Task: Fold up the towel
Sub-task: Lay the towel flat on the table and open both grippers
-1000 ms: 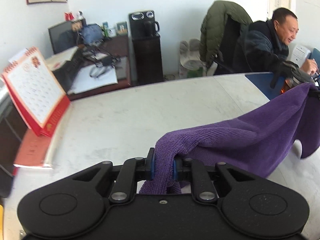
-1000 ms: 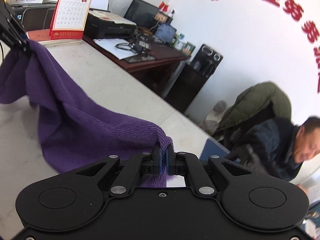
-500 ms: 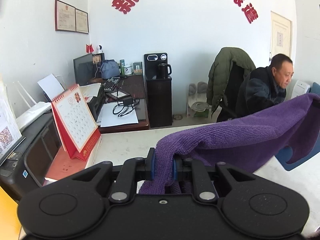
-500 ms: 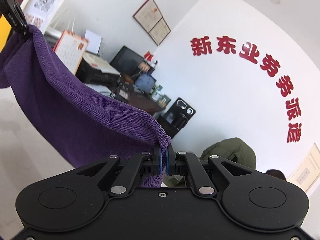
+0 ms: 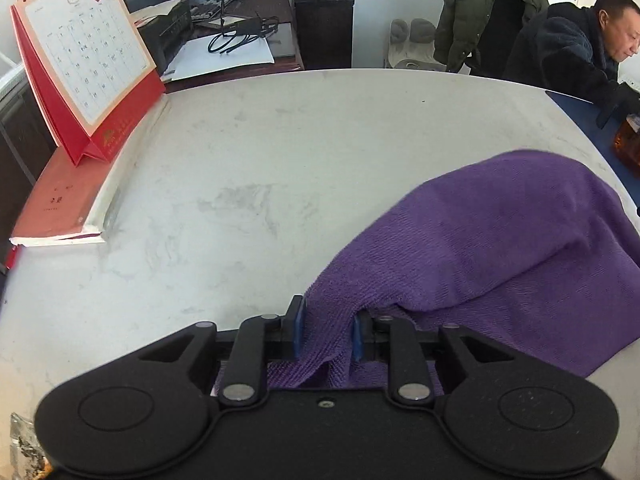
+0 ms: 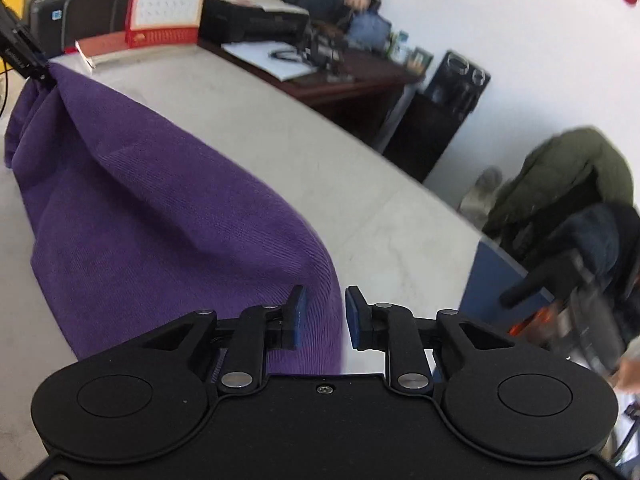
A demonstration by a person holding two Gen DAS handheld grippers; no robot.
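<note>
A purple towel (image 5: 500,248) lies humped on the white table (image 5: 260,168), reaching from my left gripper (image 5: 327,332) off to the right. The left jaws are opening, but a bunched corner still fills the gap and touches both pads. In the right wrist view the towel (image 6: 160,220) rises to a peak at the left gripper (image 6: 28,62), top left, so that corner hangs from it. My right gripper (image 6: 324,316) is low over the table (image 6: 300,152) with its jaws opening. The towel's other corner lies against the left pad only, and a sliver of table shows beside the right pad.
A red desk calendar (image 5: 80,64) stands on a red book (image 5: 60,200) at the table's left edge. A person (image 5: 572,48) sits at the far right by a blue mat (image 5: 588,116) and an amber bottle (image 5: 628,144). Beyond the table are a cluttered desk (image 5: 240,52) and a jacket-draped chair (image 5: 488,4).
Both grippers rose with the towel stretched between them, then came down to the table. The towel now rests there. The right jaws have parted off their corner and the left jaws have widened.
</note>
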